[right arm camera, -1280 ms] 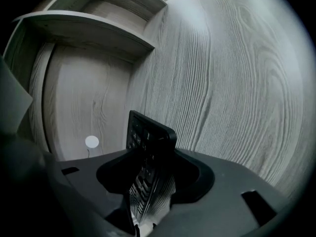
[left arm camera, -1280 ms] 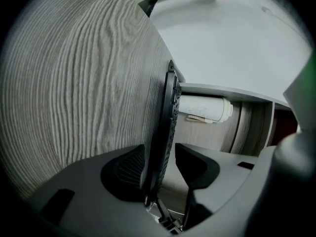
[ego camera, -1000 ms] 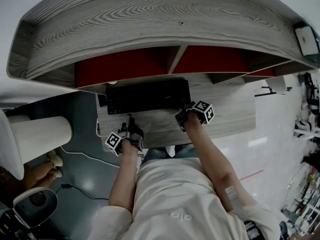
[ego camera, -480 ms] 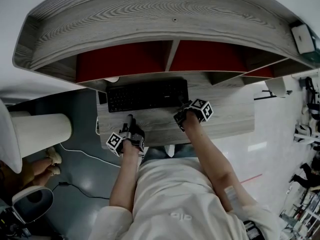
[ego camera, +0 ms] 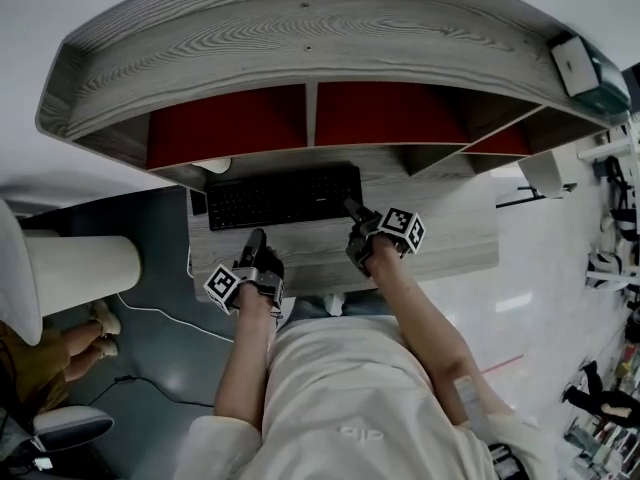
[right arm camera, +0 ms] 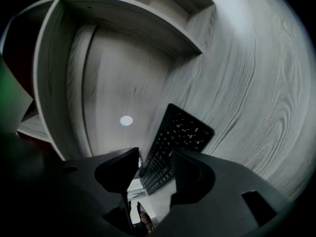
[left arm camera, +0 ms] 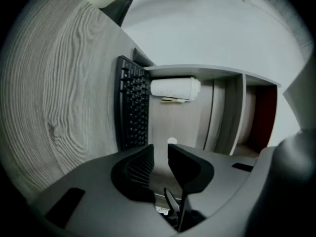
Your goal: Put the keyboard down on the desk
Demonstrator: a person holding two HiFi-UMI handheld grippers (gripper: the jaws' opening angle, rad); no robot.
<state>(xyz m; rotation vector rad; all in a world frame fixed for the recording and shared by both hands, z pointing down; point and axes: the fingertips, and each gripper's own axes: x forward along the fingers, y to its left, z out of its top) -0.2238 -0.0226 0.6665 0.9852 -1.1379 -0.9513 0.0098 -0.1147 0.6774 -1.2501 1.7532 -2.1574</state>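
Judging by how things lie, you have the keyboard down already: it rests flat, keys up, along the far edge of the surface under the shelf, so only letting go and backing off appear to remain. Your right claw is closing with the keyboard's right end between its jaws, though no firm pinch shows, and your left claw is closing on nothing by the front edge. The keyboard is black, slim and lies square to the edge.
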